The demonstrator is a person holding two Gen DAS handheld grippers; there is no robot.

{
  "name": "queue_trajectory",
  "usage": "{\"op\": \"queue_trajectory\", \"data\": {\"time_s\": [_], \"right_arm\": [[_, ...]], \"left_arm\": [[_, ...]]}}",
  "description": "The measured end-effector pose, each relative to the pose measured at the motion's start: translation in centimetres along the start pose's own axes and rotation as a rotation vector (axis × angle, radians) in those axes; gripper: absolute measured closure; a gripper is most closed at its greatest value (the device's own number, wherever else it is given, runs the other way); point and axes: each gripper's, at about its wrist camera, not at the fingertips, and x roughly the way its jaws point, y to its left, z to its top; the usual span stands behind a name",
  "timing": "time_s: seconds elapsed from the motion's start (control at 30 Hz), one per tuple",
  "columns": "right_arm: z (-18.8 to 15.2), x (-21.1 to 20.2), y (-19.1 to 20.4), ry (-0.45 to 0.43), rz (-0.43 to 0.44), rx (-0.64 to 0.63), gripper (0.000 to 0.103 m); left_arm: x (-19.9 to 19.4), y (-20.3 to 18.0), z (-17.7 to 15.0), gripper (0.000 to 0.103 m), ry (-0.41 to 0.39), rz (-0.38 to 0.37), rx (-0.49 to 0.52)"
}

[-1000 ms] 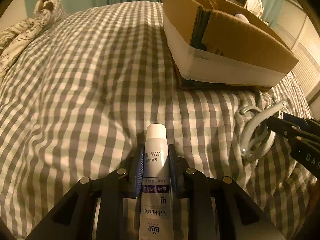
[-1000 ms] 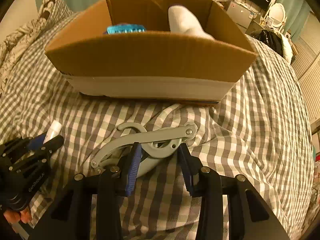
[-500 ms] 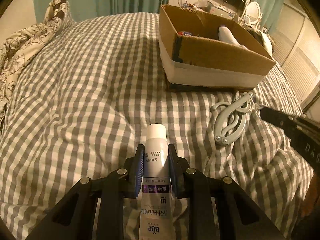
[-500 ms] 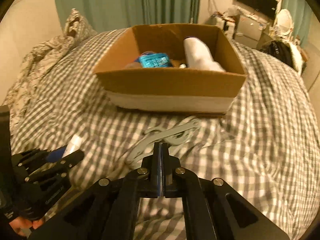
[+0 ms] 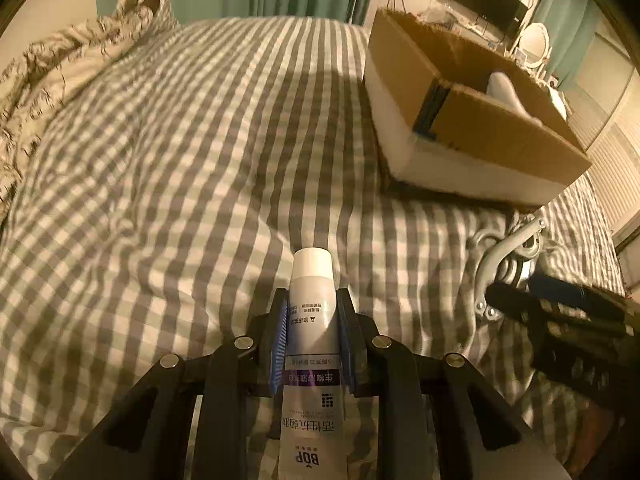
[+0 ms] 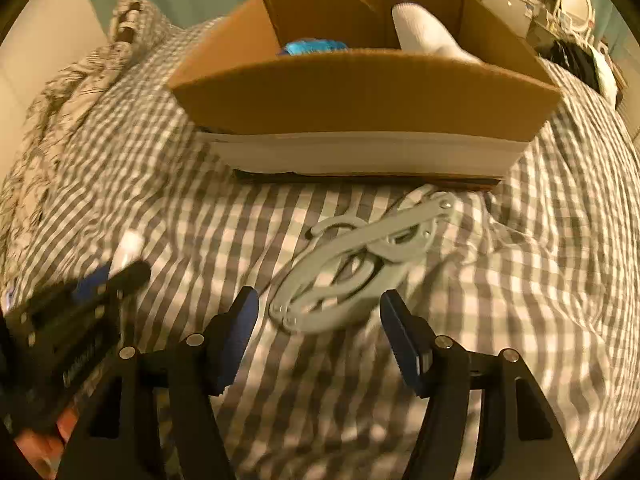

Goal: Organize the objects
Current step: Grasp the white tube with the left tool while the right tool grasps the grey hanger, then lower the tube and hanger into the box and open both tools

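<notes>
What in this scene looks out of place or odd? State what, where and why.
The grey folding hanger lies loose on the checked bedspread before the cardboard box, not inside it. The bedspread bunches around it. Nothing looks spilled or damaged.

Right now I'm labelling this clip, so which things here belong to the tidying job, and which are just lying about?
Part of the job:
- white tube, clamped in the left gripper
- grey folding hanger on the bedspread, ahead of the open right gripper
- cardboard box, already holding a white sock and a blue packet

Just lying about:
- floral quilt
- checked bedspread
</notes>
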Motion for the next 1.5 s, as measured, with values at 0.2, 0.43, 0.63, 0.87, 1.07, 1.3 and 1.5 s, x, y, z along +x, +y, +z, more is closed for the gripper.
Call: {"op": "queue_trajectory", "data": {"time_s": [0.2,0.43,0.63,0.87,1.07,1.3,1.5], "right_arm": [[1.3,2.2,0.8,0.003,-0.104,-0.024,0.031],[0.6,2.2,-0.1,0.013,-0.135,-0.007,0.035],[-0.3,0.3,-0.1,-0.004,-0.076,-0.032,0.075],[-1.6,-2.7,-1.2,-0.037,-0.03,-0.024,0.087],[-2.4,-6.5,-2.1,-0.1,0.011,-0.032,0.091],[-2.0,-11.4,-1.5,-0.231,0.086,-0.048,0.094],[1.3,-16.7,-1.4,-0.385,0.124,-0.076,0.094]], "left_arm": [[0.7,0.0,-0.2,0.08,0.015,-0.027,0.01],[0.8,0.3,0.0,0.08,0.015,-0.05,-0.019],[-0.6,0.5,-0.4,0.079,-0.007,-0.068,-0.044],[-3.0,0.2,-1.4,0.079,-0.031,-0.046,-0.02],[-4.9,-0.6,-1.7,0.079,-0.046,-0.032,-0.007],[-8.0,-3.2,0.4,0.08,-0.097,-0.06,0.03],[-11.8,-7.0,5.6,0.08,-0.199,-0.097,0.113]]}}
